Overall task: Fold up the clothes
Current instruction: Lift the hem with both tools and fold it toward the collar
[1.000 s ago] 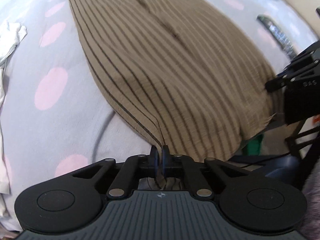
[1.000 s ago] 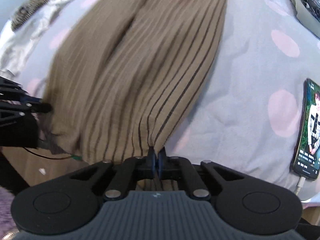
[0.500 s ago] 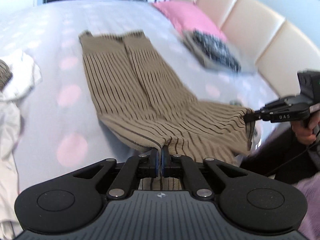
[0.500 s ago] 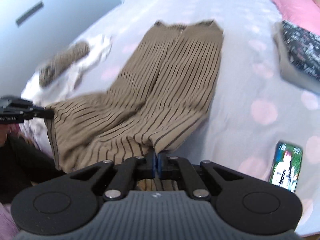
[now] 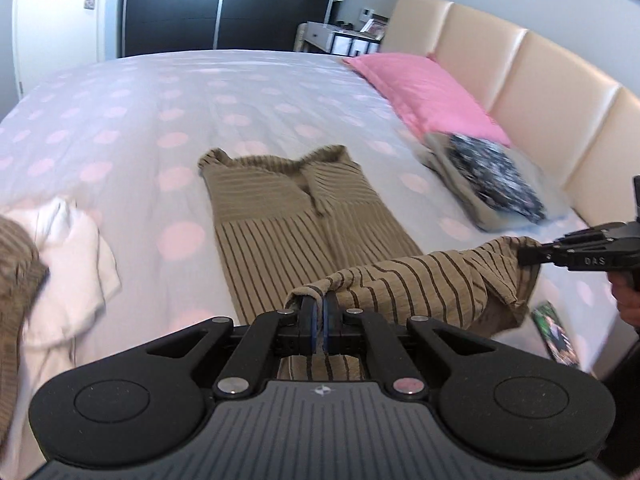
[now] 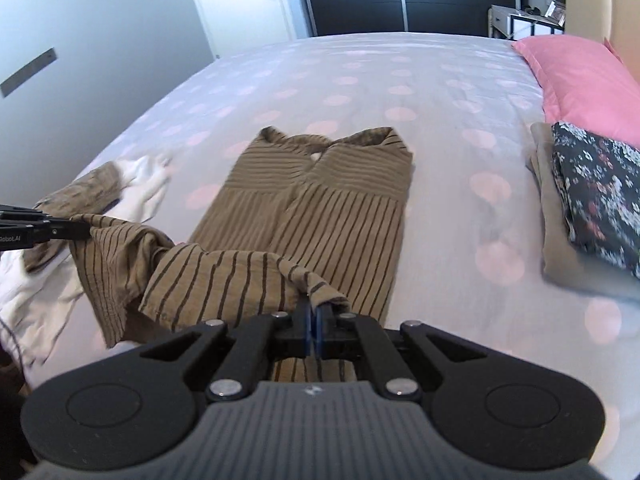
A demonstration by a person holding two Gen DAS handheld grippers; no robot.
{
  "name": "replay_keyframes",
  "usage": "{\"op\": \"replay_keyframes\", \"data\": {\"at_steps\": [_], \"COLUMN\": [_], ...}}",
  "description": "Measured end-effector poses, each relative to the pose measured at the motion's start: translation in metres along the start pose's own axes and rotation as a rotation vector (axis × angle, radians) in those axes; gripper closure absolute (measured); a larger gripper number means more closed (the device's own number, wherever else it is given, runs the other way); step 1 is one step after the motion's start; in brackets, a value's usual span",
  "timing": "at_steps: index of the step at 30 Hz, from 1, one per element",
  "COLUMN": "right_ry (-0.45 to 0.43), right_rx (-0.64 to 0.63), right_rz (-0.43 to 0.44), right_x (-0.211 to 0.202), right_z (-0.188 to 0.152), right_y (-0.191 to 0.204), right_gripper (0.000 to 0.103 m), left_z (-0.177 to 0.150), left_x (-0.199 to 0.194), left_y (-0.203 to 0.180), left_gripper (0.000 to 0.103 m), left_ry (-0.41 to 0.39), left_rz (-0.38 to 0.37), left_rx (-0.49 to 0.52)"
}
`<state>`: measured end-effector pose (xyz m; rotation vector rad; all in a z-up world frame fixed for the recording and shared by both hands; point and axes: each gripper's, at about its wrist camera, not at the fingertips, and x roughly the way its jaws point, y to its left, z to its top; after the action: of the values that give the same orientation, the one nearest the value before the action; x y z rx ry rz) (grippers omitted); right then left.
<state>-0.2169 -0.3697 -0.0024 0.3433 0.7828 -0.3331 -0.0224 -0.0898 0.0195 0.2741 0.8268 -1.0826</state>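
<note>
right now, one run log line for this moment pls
step: fold in progress | left gripper: shut on striped trousers hem corner | right gripper: shut on other hem corner | hem: lifted off bed | waistband: flat

The trousers [image 5: 296,216] lie lengthwise on the bed [image 5: 248,92], waistband at the far end, near hem lifted between the two grippers. A heap of clothes [image 5: 60,256] lies to their left; to their right, folded clothes [image 5: 488,180] before a pillow [image 5: 424,88], with a phone [image 5: 554,332] nearer.
</note>
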Motion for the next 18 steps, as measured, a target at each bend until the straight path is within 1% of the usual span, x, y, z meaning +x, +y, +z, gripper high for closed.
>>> {"op": "replay_keyframes", "data": {"at_steps": [5,9,14,18], "right_ry": [0.011,0.022,0.053,0.092], "right_rx": [-0.009,-0.002,0.003,0.02], "right_rz": [-0.042,-0.048,-0.066,-0.062], "right_x": [0.055,0.094,0.146,0.182], "right_z": [0.036,0.059,0.075,0.077], "right_y": [-0.006,-0.018,-0.033,-0.044], "right_gripper": [0.1,0.1,0.1,0.1], "left_z": [0.03,0.045,0.053,0.05], "left_x": [0.051,0.093,0.145,0.183], "left_y": [0.021,0.043,0.068,0.082], "left_gripper": [0.102,0.102,0.102,0.102], "left_ry": [0.012,0.028,0.057,0.102], "left_rz": [0.038,0.049,0.045,0.054], "left_rx": [-0.018,-0.042,-0.07,-0.08]}}
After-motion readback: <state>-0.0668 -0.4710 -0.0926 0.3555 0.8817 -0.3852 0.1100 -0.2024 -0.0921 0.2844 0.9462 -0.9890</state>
